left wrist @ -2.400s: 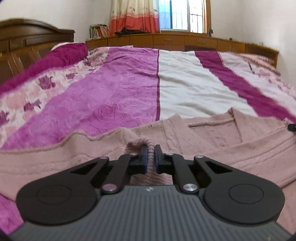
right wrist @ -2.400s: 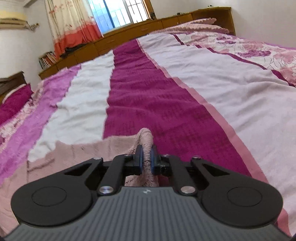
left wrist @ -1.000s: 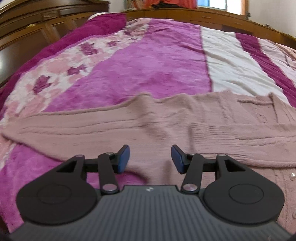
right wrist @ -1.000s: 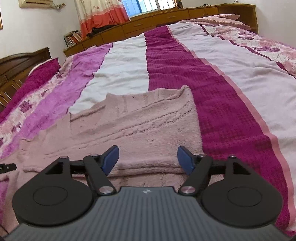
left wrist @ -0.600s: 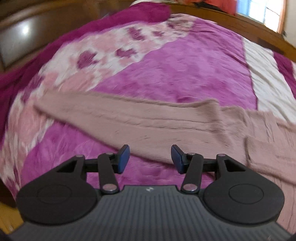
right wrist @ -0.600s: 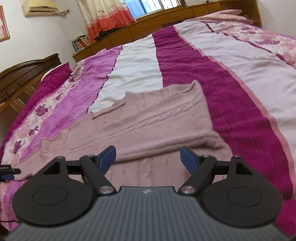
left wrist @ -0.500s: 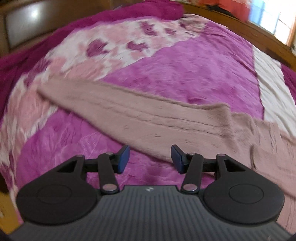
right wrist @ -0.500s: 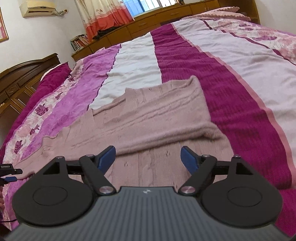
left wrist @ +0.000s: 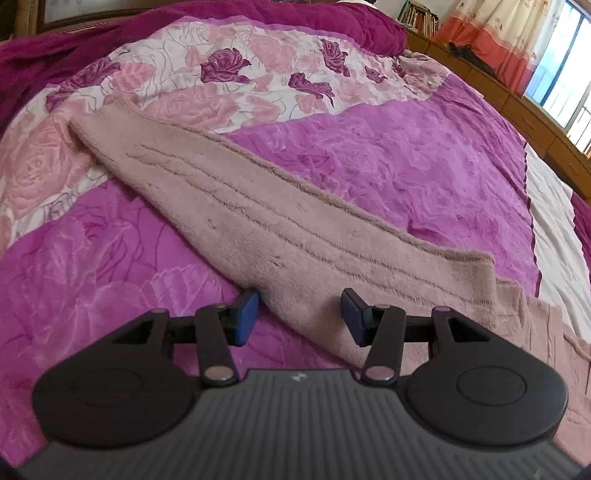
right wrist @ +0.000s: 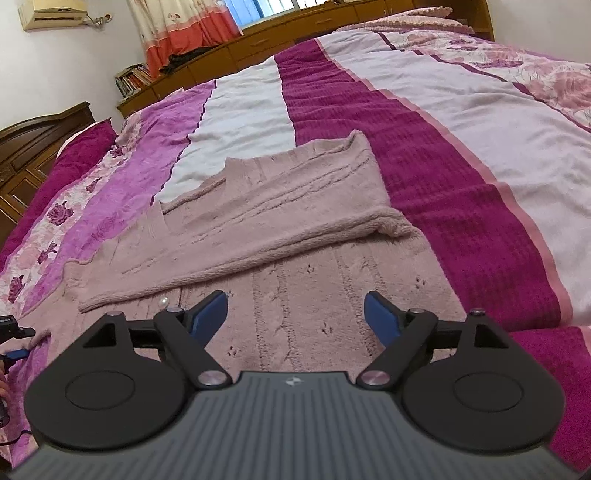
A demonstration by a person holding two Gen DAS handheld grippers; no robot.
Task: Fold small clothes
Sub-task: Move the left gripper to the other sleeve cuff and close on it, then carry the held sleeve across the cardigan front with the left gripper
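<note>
Both fingers wide apart, empty. Left gripper (left wrist: 299, 317) near outstretched sleeve of dusty-pink knitted cardigan (left wrist: 258, 206): shallow pinch risks slipping, dragging pink-striped bedspread (left wrist: 369, 158)

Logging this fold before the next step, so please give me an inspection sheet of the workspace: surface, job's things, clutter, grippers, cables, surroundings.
Surface: bed cover, striped magenta, white and rose-print, lying smooth.
Job's things: pink knit cardigan flat on the bed; right sleeve folded across the body; left sleeve stretched out straight over the cover.
Clutter: nothing seen on the bed.
Grippers: left gripper with jaws open over the left sleeve's base; right gripper with jaws open above the cardigan body, holding nothing.
Cables: thin dark lead at the left edge, right view.
Surroundings: curtain, wooden headboard, bookshelf.
</note>
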